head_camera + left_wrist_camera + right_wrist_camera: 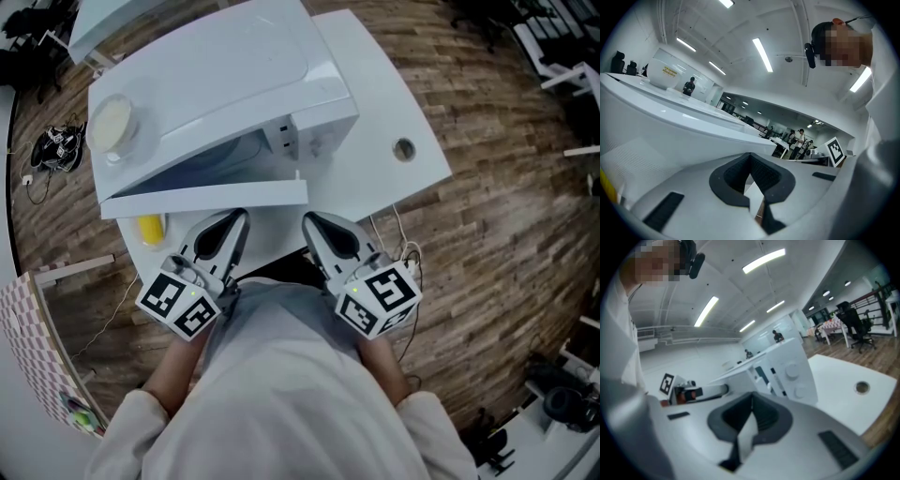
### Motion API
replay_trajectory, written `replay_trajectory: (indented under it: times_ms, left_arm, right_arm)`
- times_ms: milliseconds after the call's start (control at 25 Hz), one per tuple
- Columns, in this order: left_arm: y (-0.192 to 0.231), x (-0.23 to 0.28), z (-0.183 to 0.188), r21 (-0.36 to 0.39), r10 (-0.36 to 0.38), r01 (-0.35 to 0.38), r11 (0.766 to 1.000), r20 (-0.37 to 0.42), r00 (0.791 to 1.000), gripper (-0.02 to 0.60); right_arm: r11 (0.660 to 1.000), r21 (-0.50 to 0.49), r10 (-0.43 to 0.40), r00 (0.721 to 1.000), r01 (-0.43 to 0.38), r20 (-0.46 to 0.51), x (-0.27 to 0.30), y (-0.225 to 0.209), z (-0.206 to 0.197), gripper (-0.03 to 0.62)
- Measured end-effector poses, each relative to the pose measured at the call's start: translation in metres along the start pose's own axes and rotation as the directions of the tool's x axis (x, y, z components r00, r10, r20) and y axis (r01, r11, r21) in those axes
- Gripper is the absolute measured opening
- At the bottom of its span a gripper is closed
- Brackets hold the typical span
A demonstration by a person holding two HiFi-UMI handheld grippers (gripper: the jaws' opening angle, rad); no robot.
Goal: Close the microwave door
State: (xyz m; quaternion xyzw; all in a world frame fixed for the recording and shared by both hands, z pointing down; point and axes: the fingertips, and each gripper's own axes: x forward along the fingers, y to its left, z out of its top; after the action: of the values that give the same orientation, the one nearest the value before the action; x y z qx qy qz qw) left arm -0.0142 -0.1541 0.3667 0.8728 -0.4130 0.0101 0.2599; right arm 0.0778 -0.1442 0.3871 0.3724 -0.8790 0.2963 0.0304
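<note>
A white microwave (234, 66) stands on a white table (375, 94), its door (206, 195) swung open toward me over the table's front edge. My left gripper (232, 223) sits just below the door's front edge, with its jaws shut and empty. Near the door's free end my right gripper (314, 225) is also shut on nothing. In the left gripper view the door (693, 122) stretches above the left gripper (750, 157). The right gripper view shows the microwave's knob panel (790, 373) past the right gripper (751, 397).
A pale bowl (112, 124) rests on top of the microwave at the left. A yellow object (150, 227) lies on the table under the open door. The table has a cable hole (404, 148) at the right. Cables (405, 253) hang off the front edge.
</note>
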Motion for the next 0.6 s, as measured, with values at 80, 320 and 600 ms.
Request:
replay_trajectory:
  times_ms: [80, 320, 600]
  left_arm:
    - [0.001, 0.001, 0.001, -0.002, 0.000, 0.000, 1.000, -0.001, 1.000, 0.014]
    - [0.008, 0.003, 0.003, -0.021, 0.004, -0.004, 1.000, -0.002, 1.000, 0.014]
    - [0.012, 0.006, 0.006, -0.026, 0.008, -0.008, 1.000, 0.000, 1.000, 0.014]
  right_arm:
    - [1.000, 0.004, 0.005, 1.000, -0.005, 0.002, 0.002, 0.000, 0.001, 0.023]
    - [1.000, -0.022, -0.013, 0.999, 0.014, 0.036, 0.007, -0.002, 0.014, 0.023]
    - [0.999, -0.036, -0.023, 0.998, 0.025, 0.066, 0.013, -0.005, 0.027, 0.023]
